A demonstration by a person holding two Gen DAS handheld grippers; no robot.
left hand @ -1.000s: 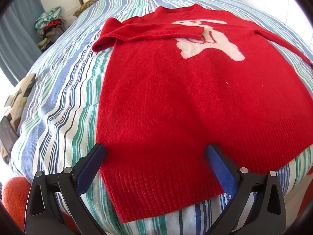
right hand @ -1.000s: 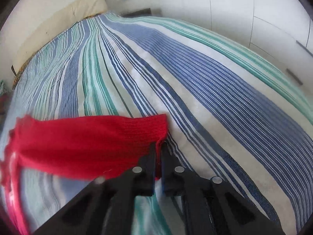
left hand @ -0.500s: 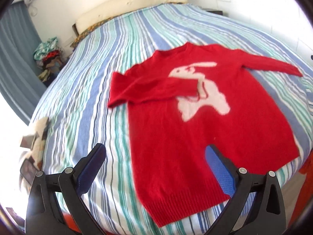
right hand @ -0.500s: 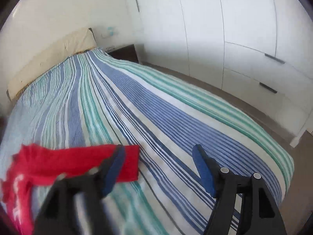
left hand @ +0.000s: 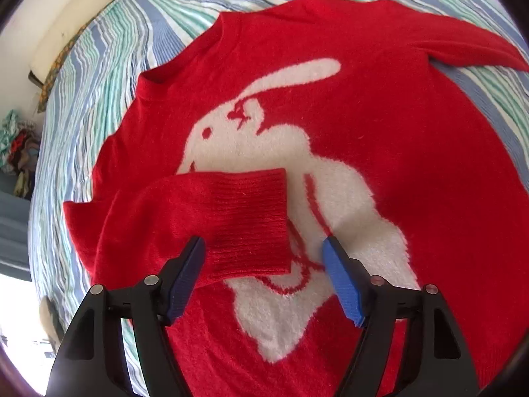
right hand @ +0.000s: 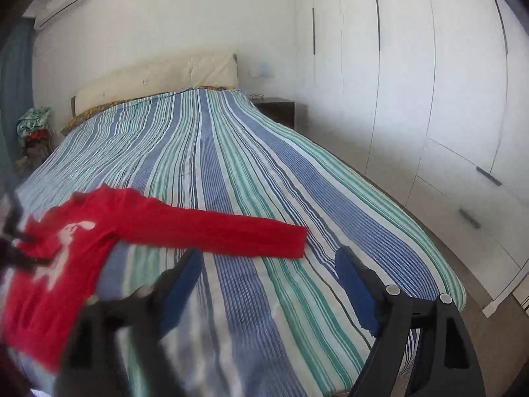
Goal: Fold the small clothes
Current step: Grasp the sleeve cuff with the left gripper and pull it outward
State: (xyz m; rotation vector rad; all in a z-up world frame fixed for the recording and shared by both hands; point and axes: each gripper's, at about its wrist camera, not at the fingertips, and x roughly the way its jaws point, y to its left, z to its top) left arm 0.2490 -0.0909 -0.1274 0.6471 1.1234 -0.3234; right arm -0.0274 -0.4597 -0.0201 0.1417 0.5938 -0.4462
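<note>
A red sweater (left hand: 413,172) with a white rabbit lies flat on the striped bed (left hand: 109,53). Its left sleeve is folded across the chest, and the ribbed cuff (left hand: 251,225) rests on the rabbit. My left gripper (left hand: 263,244) hovers over that cuff with its jaws closing. The cuff lies between the blue pads (left hand: 188,271), which do not press on it. In the right wrist view the sweater (right hand: 66,264) is at the lower left, its right sleeve (right hand: 215,228) stretched out flat. My right gripper (right hand: 267,254) hangs above the bed just short of that sleeve, jaws opening, nothing between them.
A cream headboard cushion (right hand: 158,76) stands at the far end of the bed (right hand: 264,172). White wardrobe doors (right hand: 413,82) line the right wall, beside a dark nightstand (right hand: 277,110). A pile of clothes (right hand: 33,129) sits at the far left.
My right gripper let go of the right sleeve cuff, opened and drew back and up; the sleeve now lies flat. My left gripper moved from the hem to the folded cuff and narrowed.
</note>
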